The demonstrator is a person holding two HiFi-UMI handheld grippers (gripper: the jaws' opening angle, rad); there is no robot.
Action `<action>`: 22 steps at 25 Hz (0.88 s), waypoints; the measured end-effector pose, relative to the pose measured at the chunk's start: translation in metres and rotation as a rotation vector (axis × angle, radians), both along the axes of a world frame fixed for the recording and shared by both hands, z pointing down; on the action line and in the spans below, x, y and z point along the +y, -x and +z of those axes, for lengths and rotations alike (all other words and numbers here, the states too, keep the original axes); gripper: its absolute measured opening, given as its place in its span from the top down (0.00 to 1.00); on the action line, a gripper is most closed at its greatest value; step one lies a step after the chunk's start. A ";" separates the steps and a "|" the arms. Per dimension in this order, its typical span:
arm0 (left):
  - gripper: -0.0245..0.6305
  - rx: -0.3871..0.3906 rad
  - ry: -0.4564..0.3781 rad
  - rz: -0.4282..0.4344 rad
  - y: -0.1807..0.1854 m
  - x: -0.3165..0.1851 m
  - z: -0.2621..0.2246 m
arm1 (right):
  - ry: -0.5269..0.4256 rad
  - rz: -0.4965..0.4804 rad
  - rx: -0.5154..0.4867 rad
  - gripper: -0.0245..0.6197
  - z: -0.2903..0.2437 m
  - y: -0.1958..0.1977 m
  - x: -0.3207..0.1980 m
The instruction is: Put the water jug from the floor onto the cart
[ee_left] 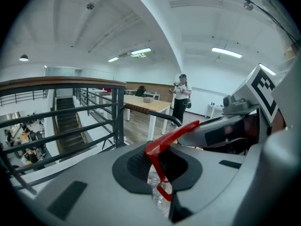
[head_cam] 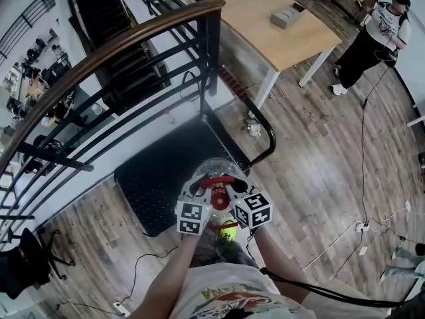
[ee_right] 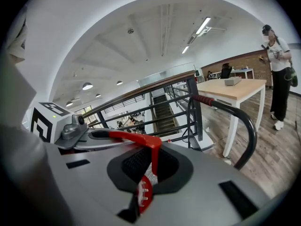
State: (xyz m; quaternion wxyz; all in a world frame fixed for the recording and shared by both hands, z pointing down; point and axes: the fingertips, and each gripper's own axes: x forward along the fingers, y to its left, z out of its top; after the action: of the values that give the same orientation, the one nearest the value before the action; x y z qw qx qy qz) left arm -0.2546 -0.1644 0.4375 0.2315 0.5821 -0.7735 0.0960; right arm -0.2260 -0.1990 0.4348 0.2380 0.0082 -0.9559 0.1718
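A clear water jug (head_cam: 216, 170) with a red carry handle (head_cam: 216, 180) hangs in front of me, over the near right part of the cart's black deck (head_cam: 159, 178). My left gripper (head_cam: 207, 191) is shut on the red handle (ee_left: 171, 135) from the left. From the other side my right gripper (head_cam: 230, 189) is shut on the same handle (ee_right: 141, 141). In each gripper view the red strap runs down between the dark pads, and the jug's body is mostly hidden below the jaws. I cannot tell whether the jug touches the deck.
The cart's curved push handle (head_cam: 267, 133) stands at the far right of the deck. A black railing with a wooden rail (head_cam: 126, 45) borders a stairwell on the left. A wooden table (head_cam: 279, 25) and a standing person (head_cam: 372, 38) are beyond. Cables (head_cam: 362, 226) lie on the wood floor.
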 end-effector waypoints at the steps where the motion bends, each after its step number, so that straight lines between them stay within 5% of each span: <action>1: 0.91 0.000 -0.001 0.006 0.007 -0.001 0.000 | 0.000 0.002 0.000 0.93 0.000 0.007 -0.001; 10: 0.91 -0.002 -0.028 0.022 0.053 -0.006 -0.003 | -0.027 0.008 -0.012 0.93 -0.003 0.055 -0.006; 22: 0.91 0.016 0.019 -0.064 0.101 -0.009 0.036 | 0.022 -0.073 0.012 0.93 0.037 0.105 -0.010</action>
State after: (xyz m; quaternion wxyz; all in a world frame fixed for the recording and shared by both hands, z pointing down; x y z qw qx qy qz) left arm -0.3556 -0.1729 0.4731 0.2461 0.5557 -0.7889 0.0916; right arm -0.3307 -0.2094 0.4718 0.2499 -0.0283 -0.9522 0.1736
